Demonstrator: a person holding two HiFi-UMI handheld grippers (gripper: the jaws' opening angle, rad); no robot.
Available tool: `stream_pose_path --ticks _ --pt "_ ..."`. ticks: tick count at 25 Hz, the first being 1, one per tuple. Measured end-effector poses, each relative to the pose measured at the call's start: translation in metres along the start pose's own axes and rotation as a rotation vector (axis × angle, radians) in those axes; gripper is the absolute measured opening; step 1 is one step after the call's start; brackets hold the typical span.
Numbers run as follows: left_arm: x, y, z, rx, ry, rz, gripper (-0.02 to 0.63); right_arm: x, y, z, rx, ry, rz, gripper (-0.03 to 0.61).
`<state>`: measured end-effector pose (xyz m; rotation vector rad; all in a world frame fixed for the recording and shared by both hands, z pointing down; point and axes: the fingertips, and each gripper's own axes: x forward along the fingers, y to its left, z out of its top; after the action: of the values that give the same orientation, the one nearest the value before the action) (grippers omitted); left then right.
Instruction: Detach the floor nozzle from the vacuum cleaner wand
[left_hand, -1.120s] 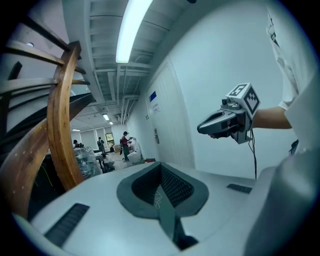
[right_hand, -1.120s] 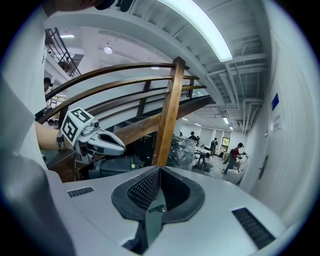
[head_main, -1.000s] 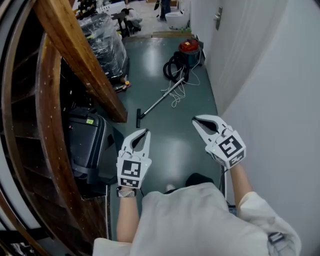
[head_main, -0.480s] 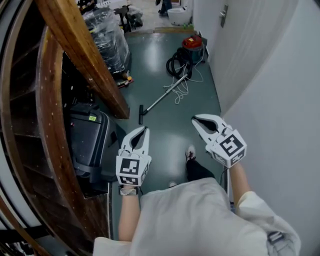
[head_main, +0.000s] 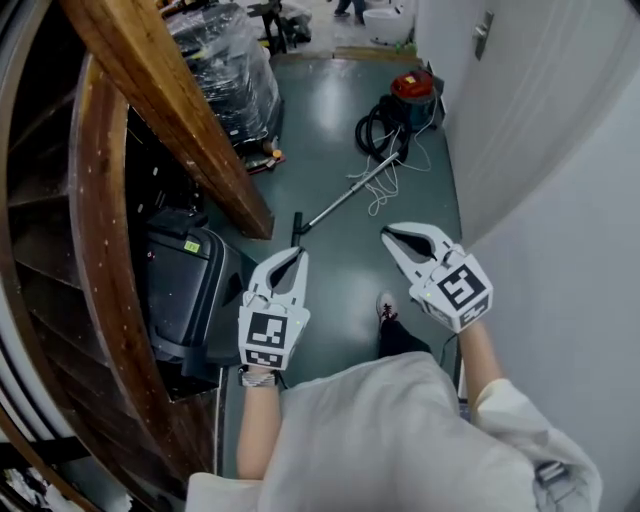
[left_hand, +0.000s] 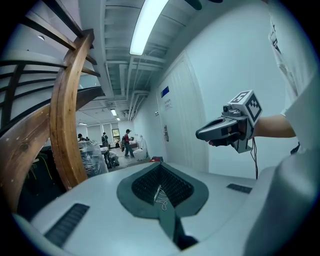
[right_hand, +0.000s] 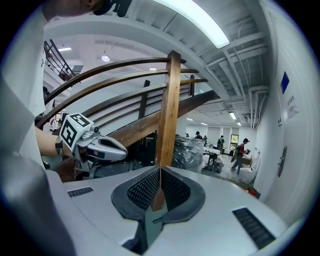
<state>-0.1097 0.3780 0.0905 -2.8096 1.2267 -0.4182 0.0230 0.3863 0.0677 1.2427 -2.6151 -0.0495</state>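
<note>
Inspector: Green corridor floor (head_main: 330, 140), wooden stair beam (head_main: 170, 110) at nine o'clock. Floor nozzle (head_main: 297, 228) lies at twelve, joined to wand (head_main: 350, 193).
Clerk: Grippers?
Inspector: Left gripper (head_main: 297, 254) and right gripper (head_main: 386, 234) both closed, empty, well short. Advise: open jaws, pin nozzle, pull wand straight along its axis.

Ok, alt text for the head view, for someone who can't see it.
The left gripper and right gripper, both shut and empty, point over a green floor toward a vacuum wand lying ahead, floor nozzle attached. Wooden stair rail at left, white wall at right.
</note>
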Motion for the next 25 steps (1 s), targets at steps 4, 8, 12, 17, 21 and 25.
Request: stream_pose_path --ticks 4,8,12,17,21,25 --pt "0.056 0.017 0.011 -0.014 0.007 0.027 -0.002 0.029 -0.061 0.002 0.015 -0.001 0.011 0.029" --pt "0.107 0.040 0.026 -0.031 0.015 0.076 -0.002 0.056 -0.122 0.010 0.025 0.002 0.056 0.029" --pt "0.152 0.056 0.038 -0.040 0.029 0.114 -0.002 0.074 -0.165 0.012 -0.020 0.010 0.105 0.029" --pt "0.192 0.064 0.047 -0.046 0.045 0.140 -0.002 0.087 -0.205 0.009 -0.001 0.025 0.141 0.029" --pt "0.212 0.063 0.046 -0.056 0.056 0.170 -0.002 0.093 -0.229 0.000 0.054 0.039 0.134 0.029" --pt "0.224 0.060 0.043 -0.072 0.071 0.202 -0.002 0.097 -0.245 -0.008 0.100 0.050 0.163 0.029"
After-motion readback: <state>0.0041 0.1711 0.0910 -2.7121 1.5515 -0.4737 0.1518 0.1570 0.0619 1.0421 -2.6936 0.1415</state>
